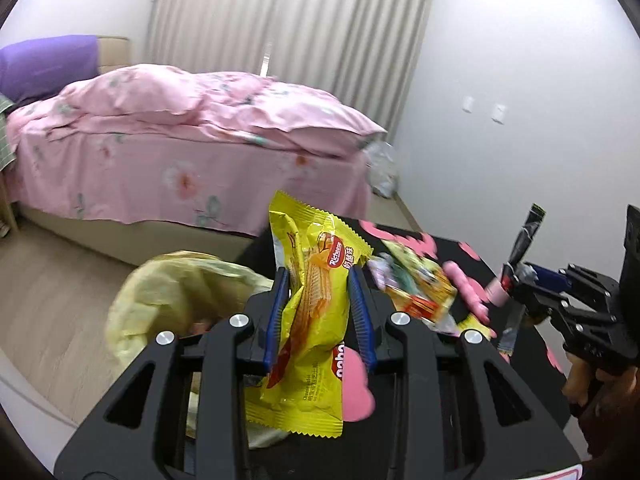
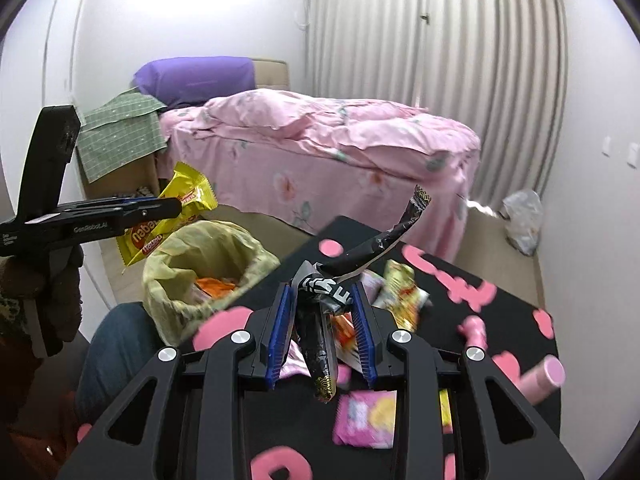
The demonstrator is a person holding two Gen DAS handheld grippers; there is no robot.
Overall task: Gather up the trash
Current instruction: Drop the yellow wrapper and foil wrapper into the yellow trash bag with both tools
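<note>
Left wrist: yellow wrapper [image 1: 316, 300] blurred (bottom hidden)

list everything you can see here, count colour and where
yellow wafer wrapper: 1, yellow, in the left gripper
black wrapper: 1, black and white, in the right gripper
bin bag: 1, pale yellow, left of the table, orange trash inside
table: 1, black with pink shapes, loose wrappers on it
bed: 1, pink cover, behind
pillow: 1, purple, bed head
left gripper: 1, black with blue pads
right gripper: 1, same
</note>
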